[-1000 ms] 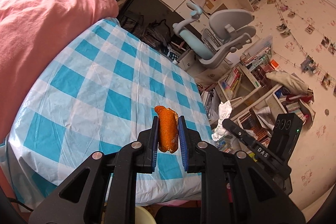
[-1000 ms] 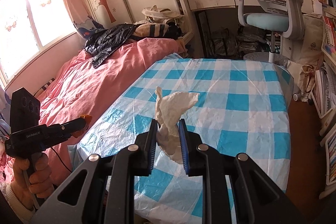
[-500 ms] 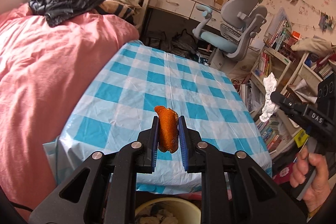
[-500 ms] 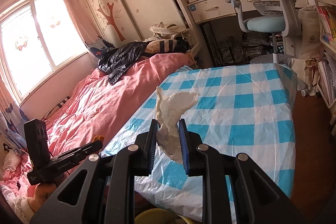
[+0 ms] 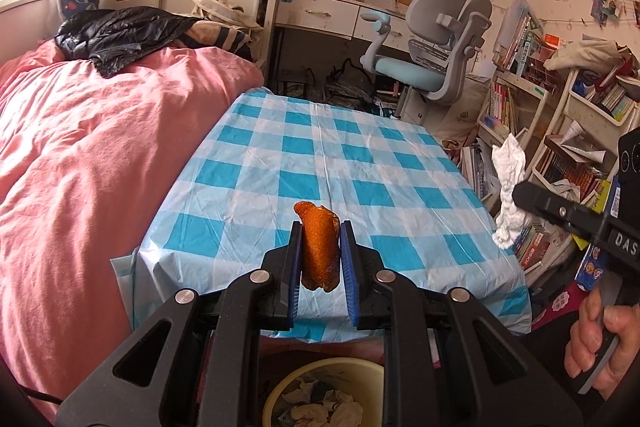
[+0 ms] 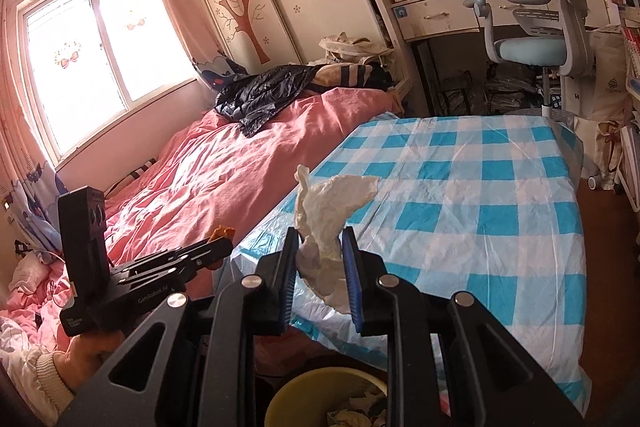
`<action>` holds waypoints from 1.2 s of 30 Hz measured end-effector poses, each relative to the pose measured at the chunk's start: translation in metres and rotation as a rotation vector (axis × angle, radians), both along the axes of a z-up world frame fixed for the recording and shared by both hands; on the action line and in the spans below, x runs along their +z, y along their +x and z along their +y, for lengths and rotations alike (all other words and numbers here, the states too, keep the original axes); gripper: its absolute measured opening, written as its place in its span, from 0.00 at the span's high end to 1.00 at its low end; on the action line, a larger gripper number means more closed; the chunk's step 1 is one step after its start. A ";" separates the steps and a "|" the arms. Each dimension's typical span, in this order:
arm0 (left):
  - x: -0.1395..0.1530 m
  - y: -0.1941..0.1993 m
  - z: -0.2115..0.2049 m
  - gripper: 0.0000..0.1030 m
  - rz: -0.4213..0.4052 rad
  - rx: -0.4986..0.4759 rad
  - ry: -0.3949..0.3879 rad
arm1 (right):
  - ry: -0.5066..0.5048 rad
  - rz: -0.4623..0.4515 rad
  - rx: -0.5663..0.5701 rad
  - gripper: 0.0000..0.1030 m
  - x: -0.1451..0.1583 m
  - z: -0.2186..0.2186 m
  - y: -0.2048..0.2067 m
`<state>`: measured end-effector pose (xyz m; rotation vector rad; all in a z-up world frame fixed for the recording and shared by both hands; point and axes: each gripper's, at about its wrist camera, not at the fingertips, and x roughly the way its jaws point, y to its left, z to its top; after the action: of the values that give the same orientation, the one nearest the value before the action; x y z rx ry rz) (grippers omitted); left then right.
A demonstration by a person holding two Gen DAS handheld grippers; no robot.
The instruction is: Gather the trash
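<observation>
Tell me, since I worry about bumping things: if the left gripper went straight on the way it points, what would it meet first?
Probably the blue-and-white checked plastic tablecloth. The left gripper, shut on a curled orange peel, points slightly downward over the table's near edge. Nothing else shows in that line, though depth is hard to judge.

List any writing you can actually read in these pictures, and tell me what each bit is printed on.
"DAS": on the right gripper, cut off at the picture's edge.
"GenRobot.AI": on the left gripper, side of its body.
A small white label lower on that body: too small to read.
Book spines on the bookshelves: too blurred to read.
</observation>
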<state>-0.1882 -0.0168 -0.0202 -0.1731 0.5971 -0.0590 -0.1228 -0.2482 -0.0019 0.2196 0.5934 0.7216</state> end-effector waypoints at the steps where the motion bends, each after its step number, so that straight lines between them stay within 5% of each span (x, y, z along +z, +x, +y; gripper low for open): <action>1: 0.000 -0.002 -0.001 0.83 0.000 0.000 0.002 | -0.009 0.004 0.011 0.78 -0.002 0.003 -0.005; 15: -0.007 -0.036 -0.015 0.83 0.022 -0.018 0.024 | -0.087 0.090 0.095 0.78 -0.034 0.024 -0.060; 26: -0.034 -0.042 -0.021 0.83 0.154 -0.013 0.043 | -0.198 0.234 0.155 0.77 -0.076 0.042 -0.082; 29: -0.049 -0.037 -0.024 0.83 0.236 -0.025 0.048 | -0.245 0.290 0.168 0.64 -0.091 0.045 -0.082; 30: -0.054 -0.036 -0.025 0.82 0.265 -0.034 0.043 | -0.263 0.295 0.160 0.52 -0.094 0.045 -0.081; 33: -0.064 -0.034 -0.027 0.67 0.318 -0.041 0.039 | -0.272 0.301 0.139 0.49 -0.095 0.041 -0.080; 36: -0.060 -0.037 -0.025 0.47 0.288 -0.016 0.044 | -0.267 0.295 0.094 0.43 -0.092 0.035 -0.077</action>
<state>-0.2247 -0.0414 -0.0803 -0.1350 0.8863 -0.0365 -0.2002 -0.2134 -0.0943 0.0491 0.9787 0.6975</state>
